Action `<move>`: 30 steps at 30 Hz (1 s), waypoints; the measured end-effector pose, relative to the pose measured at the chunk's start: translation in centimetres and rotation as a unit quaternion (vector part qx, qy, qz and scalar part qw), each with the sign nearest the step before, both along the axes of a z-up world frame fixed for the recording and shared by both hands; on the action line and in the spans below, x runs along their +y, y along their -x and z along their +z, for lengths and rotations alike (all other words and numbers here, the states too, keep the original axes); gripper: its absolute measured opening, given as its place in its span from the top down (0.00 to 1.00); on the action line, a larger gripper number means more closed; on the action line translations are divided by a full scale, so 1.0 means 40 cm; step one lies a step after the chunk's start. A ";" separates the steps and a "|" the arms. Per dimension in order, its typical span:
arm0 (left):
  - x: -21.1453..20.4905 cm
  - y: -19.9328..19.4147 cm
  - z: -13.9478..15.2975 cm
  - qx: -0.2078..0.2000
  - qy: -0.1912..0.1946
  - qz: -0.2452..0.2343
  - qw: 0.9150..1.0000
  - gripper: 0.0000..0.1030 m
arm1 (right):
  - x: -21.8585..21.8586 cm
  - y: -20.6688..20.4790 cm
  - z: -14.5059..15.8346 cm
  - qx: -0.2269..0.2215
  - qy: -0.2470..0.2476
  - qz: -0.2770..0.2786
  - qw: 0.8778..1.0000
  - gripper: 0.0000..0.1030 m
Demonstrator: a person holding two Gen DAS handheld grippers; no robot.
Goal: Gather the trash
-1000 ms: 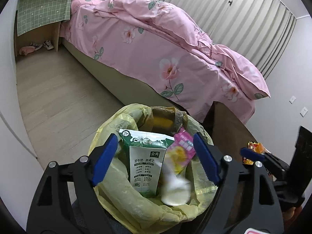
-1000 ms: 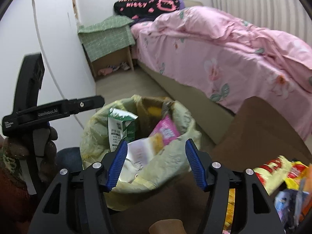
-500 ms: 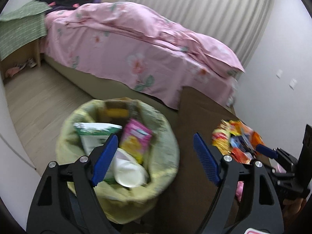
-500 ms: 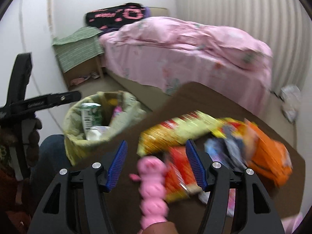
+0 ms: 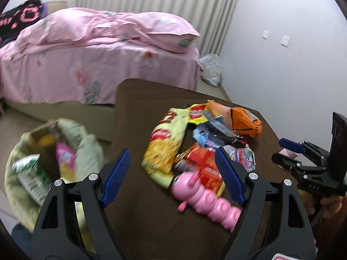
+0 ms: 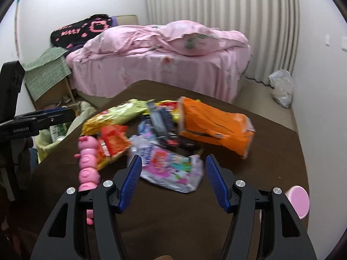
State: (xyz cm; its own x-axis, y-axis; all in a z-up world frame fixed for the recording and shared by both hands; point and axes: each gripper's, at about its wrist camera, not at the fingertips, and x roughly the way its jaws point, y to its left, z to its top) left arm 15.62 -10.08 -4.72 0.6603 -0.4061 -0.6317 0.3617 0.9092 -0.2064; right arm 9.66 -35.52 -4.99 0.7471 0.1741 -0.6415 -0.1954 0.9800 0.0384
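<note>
Now both tongs gape empty – wrappers mid-table; bare brown margin at its edges.

Home bedroom: bed wearing pink floral duvet, pleated curtains hanging behind bed, nightstand sitting beside bed.

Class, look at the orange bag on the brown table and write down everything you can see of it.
The orange bag is a crinkled, glossy snack packet, plastic or foil by its look, bright orange with dark markings too blurred to read. It lies flat and slanted on the brown table at the far right of the wrapper pile, its near end looking torn open. Its left end rests against dark wrappers. Neither gripper touches it.
</note>
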 end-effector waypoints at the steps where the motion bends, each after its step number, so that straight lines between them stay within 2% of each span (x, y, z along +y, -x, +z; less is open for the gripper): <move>1: -0.017 -0.019 -0.001 0.001 -0.003 -0.007 1.000 0.27 | -0.019 -0.010 0.002 -0.001 -0.002 -0.012 1.000 0.44; 5: -0.060 -0.075 0.014 -0.011 -0.002 -0.028 1.000 0.27 | -0.082 -0.076 0.013 -0.015 -0.001 -0.068 0.998 0.44; 9: -0.087 -0.132 0.041 -0.031 -0.003 -0.057 0.998 0.27 | -0.145 -0.188 -0.005 -0.005 -0.034 -0.132 0.991 0.44; 13: -0.081 -0.163 0.049 -0.043 0.001 -0.075 0.996 0.27 | -0.175 -0.316 -0.039 0.022 -0.023 -0.176 0.984 0.44; 17: -0.013 -0.171 0.011 -0.017 0.038 -0.083 0.996 0.27 | -0.188 -0.391 -0.089 0.087 -0.021 -0.194 0.977 0.44; 20: 0.017 -0.182 -0.009 0.009 0.052 -0.083 0.995 0.27 | -0.166 -0.392 -0.110 0.109 -0.012 -0.184 0.977 0.46; 22: 0.033 -0.188 -0.013 0.016 0.057 -0.070 0.996 0.27 | -0.147 -0.367 -0.122 0.114 -0.004 -0.175 0.978 0.55; 23: 0.039 -0.191 -0.016 0.023 0.058 -0.066 0.996 0.27 | -0.139 -0.350 -0.122 0.115 -0.003 -0.172 0.978 0.62; 24: 0.043 -0.192 -0.018 0.028 0.061 -0.066 0.996 0.27 | -0.131 -0.333 -0.120 0.113 0.000 -0.169 0.979 0.79; 25: 0.046 -0.192 -0.020 0.031 0.062 -0.067 0.995 0.27 | -0.123 -0.316 -0.116 0.112 0.001 -0.162 0.980 0.84; 30: 0.039 -0.189 -0.038 0.051 0.049 -0.069 0.995 0.27 | -0.103 -0.197 -0.045 0.082 -0.023 -0.123 0.989 0.87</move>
